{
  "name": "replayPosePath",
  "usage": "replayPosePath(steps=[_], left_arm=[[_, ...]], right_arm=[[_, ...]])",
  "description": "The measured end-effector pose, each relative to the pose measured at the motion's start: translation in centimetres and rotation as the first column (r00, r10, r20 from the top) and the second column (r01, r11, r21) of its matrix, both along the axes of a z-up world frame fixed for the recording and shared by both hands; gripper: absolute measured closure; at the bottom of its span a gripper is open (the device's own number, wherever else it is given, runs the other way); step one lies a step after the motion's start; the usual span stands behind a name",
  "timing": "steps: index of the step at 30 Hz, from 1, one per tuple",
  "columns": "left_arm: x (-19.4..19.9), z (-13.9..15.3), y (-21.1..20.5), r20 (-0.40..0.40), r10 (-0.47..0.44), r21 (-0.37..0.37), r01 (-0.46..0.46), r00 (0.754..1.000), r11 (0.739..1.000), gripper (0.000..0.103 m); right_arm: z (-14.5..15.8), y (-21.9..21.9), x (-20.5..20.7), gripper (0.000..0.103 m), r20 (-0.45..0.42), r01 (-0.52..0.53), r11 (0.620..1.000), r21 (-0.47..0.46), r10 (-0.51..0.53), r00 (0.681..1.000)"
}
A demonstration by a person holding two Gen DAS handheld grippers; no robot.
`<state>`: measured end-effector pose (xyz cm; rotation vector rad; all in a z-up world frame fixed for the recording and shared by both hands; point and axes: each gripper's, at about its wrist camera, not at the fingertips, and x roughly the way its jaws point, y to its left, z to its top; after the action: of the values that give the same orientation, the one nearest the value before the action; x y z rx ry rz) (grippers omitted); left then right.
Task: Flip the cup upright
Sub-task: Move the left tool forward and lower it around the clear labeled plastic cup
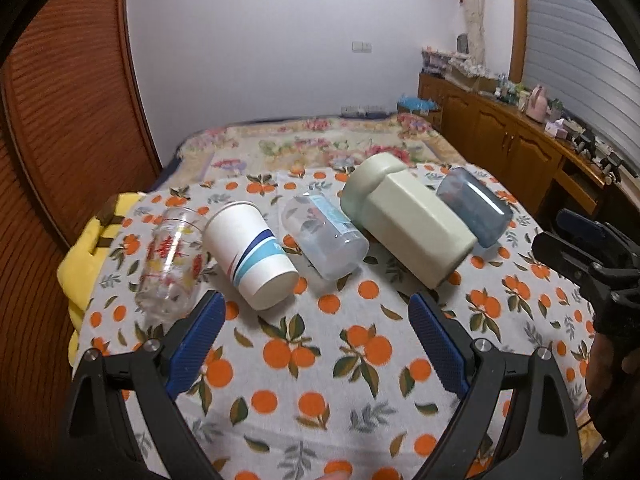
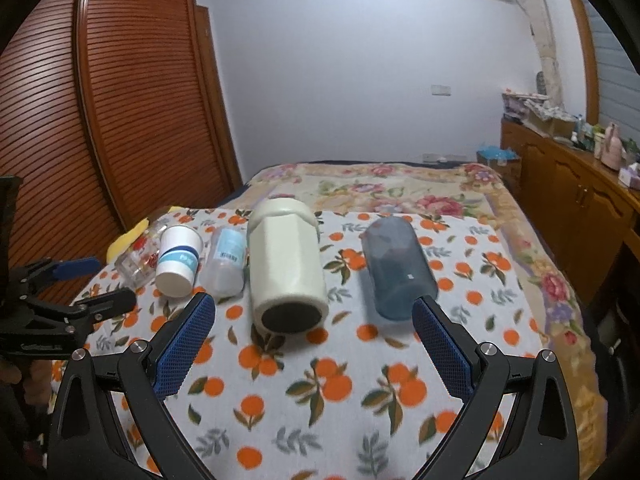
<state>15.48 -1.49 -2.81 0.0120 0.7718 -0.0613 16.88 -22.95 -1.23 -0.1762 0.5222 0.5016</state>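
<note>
- The clear glass (image 1: 170, 258) at the left end of the row was hard to read – its outline dissolved into the cloth pattern, and in the right wrist view it (image 2: 138, 258) was partly hidden behind the paper cup (image 2: 177, 262). Only red and yellow print marked it out.
- The left gripper (image 2: 106, 284) showed in the right wrist view only at the frame's left edge, its body cut off; the right gripper (image 1: 576, 236) was likewise cut by the right edge of the left wrist view.
- Five vessels lay on their sides on the orange-print cloth (image 1: 320, 368) – one glass, one paper cup (image 1: 252, 256), one clear plastic bottle (image 1: 324, 238), one pale green tumbler (image 1: 408, 220) and one blue-grey cup (image 1: 474, 212). There were two grippers.
- The paper cup was white with a dark blue stripe and a wide light blue band, its closed base turned toward the cameras. The tumbler was the largest, faceted, with a wider collar at its far end and a dark disc on its near end (image 2: 290, 316). The blue-grey cup (image 2: 398, 272) was translucent and lay at the right end of the row.
- All five lay in a line across the middle of the cloth, ahead of both grippers, none touched.
- The left gripper (image 1: 316, 306) stood spread wide and empty, before the paper cup and bottle. The right gripper (image 2: 314, 308) was also spread wide and empty, its fingers either side of the tumbler and blue-grey cup.
</note>
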Motion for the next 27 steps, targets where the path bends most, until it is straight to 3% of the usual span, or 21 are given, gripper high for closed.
replayPosePath(steps=[9,19,27], left_arm=[[6.7,-0.6,0.7,-0.130,-0.043,-0.085,0.032,0.991,0.996,0.016],[11.7,-1.7,-0.1,-0.266,-0.087,-0.100,0.062,0.960,0.993,0.042],[13.5,-2.6,-0.5,-0.332,-0.078,-0.129,0.037,0.940,0.991,0.044]], right_arm=[[-0.1,1.9,4.3,0.002,-0.044,-0.036,0.999,-0.031,0.034,0.998],[0.0,3.1,7.0,0.002,-0.052,-0.060,0.997,-0.055,0.057,0.997],[-0.2,3.1,8.2,0.002,-0.068,-0.063,0.996,-0.060,0.059,0.996]])
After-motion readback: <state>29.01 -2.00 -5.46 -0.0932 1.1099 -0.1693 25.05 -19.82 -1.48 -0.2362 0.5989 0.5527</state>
